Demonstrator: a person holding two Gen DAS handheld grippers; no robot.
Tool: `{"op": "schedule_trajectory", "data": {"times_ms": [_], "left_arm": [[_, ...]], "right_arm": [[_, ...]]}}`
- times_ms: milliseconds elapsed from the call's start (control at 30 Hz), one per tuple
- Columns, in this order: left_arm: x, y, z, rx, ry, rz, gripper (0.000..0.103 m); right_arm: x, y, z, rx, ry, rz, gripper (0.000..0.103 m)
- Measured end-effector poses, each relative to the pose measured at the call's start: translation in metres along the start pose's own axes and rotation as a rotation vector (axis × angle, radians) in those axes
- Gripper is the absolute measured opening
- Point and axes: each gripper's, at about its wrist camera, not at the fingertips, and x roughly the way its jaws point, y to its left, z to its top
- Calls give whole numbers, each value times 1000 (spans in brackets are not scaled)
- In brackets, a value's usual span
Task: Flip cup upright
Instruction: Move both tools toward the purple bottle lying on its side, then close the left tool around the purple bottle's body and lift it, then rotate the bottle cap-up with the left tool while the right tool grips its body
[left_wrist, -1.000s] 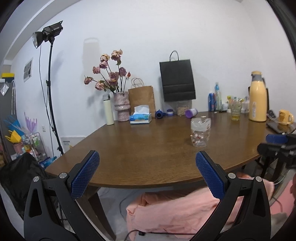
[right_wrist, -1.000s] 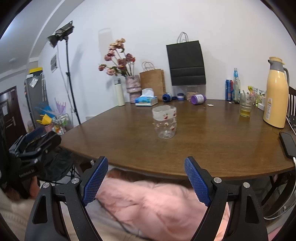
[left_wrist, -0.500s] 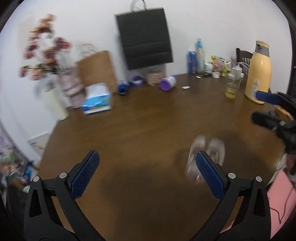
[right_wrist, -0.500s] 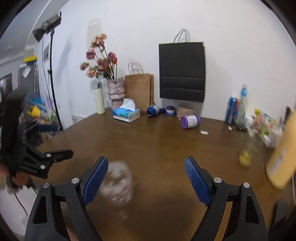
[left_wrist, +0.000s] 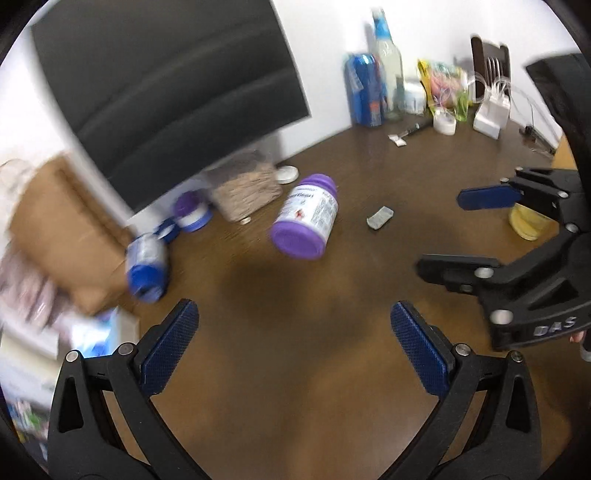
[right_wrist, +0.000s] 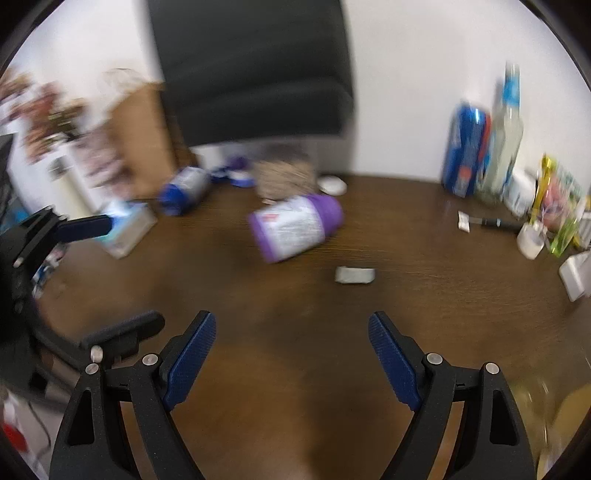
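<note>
The left gripper stands with its blue-padded jaws spread wide over the brown table, nothing between them. In the left wrist view, beyond the jaws, a purple-capped bottle lies on its side, with a small grey packet just to its right and a blue-capped bottle lying over to the left, blurred. Behind these a black paper bag hangs on the white wall, and a brown paper bag stands at the left, smeared by motion. At the far edge are a blue can and a clear bottle. The right gripper shows at the right of this view, jaws apart and empty. In the right wrist view, the right gripper is likewise wide open above bare table, and the left gripper enters at the left edge. The purple-capped bottle and grey packet lie ahead, with a tissue box blurred at the left. The cup cannot be made out in either view; both are blurred, the left sides most.
</note>
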Motion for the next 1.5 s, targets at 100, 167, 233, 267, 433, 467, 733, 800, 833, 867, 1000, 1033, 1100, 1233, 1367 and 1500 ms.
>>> {"op": "schedule_trajectory", "data": {"times_ms": [100,167,233,267,433,467,733,800,833,867,1000,1033,1100,1233,1367,1500], "left_arm": [[29,-1,26,64,30,-26,102],[43,-5,38,127,31,-51,101],[65,-4,50,161,47,-29,101],[79,0,56,160,78,-16,101],[133,10,78,105,176,-10,99],[138,11,78,93,188,-21,92],[140,3,59,57,199,-21,60],[128,4,51,28,180,31,60],[119,5,47,17,163,49,60],[108,5,43,7,145,66,60],[50,4,33,-11,78,101,60],[32,5,28,-6,52,110,60],[-1,6,25,-16,9,119,60],[-65,5,14,-56,-81,115,60],[-144,-4,-21,-99,-325,34,60],[-193,-7,-62,-196,-429,-31,60]], "right_arm": [[35,-21,19,3,76,-42,89],[51,-34,30,-13,112,-32,89],[62,-48,39,-11,134,-38,89],[64,-52,41,-11,137,-37,89],[69,-79,41,15,148,37,89],[71,-85,39,33,156,33,89],[65,-94,43,124,137,96,89],[57,-87,47,125,108,162,89],[54,-85,48,130,102,185,89],[47,-82,49,139,88,216,89],[16,-67,56,162,-5,364,89],[11,-63,57,166,-18,415,89],[0,-53,59,182,-39,530,89],[-24,-15,63,169,-76,708,89],[-63,30,56,121,-144,852,89],[-85,71,30,117,-126,954,89]]}}
